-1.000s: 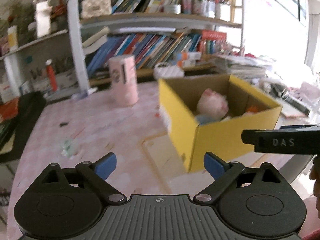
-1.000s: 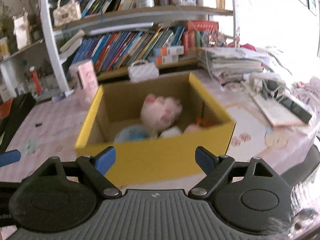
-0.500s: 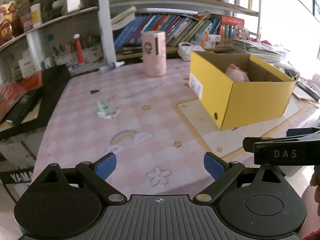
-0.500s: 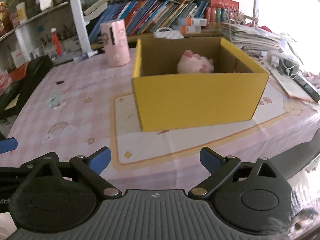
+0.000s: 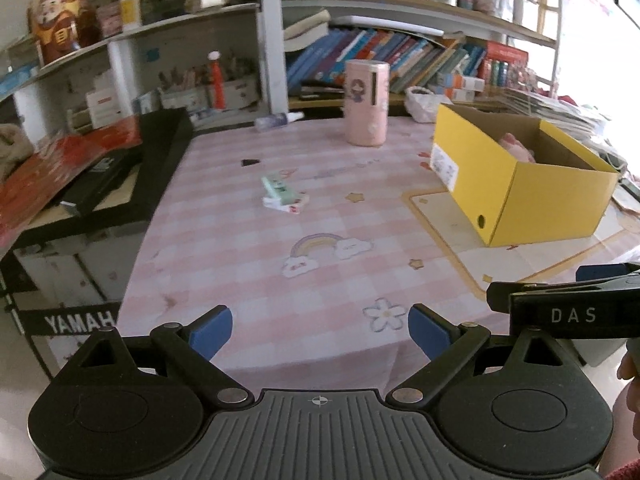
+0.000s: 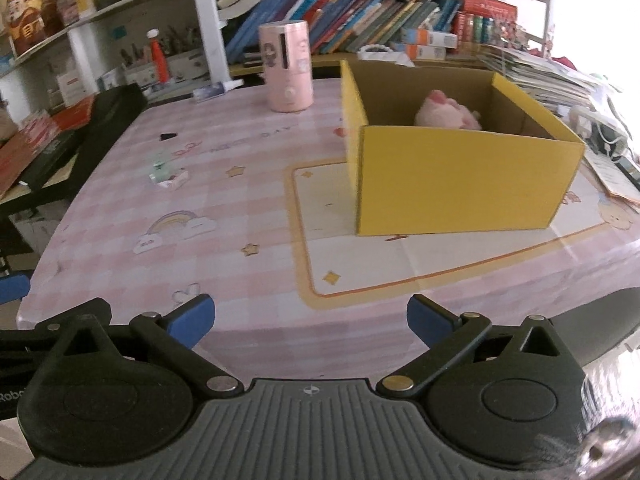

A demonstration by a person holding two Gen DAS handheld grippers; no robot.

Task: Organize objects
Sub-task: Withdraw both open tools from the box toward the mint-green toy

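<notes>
Both grippers, left gripper (image 5: 319, 330) and right gripper (image 6: 310, 320), spread, empty; possibly plush toy (image 6: 448, 114) in yellow box (image 6: 460, 180).

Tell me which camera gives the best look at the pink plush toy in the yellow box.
The right wrist view. It looks over the yellow box's near wall at much of the pink plush toy. In the left wrist view the toy only peeks above the box's side wall.

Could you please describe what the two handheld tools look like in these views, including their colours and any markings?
Both the left tool and the right tool have black linkage arms on round pivot housings with silver pins, a ribbed grey body bearing a small crosshair mark, and blue fingertips. Seen from the left, the right tool's side reads "DAS". A red sleeve edge shows nearby.
</notes>
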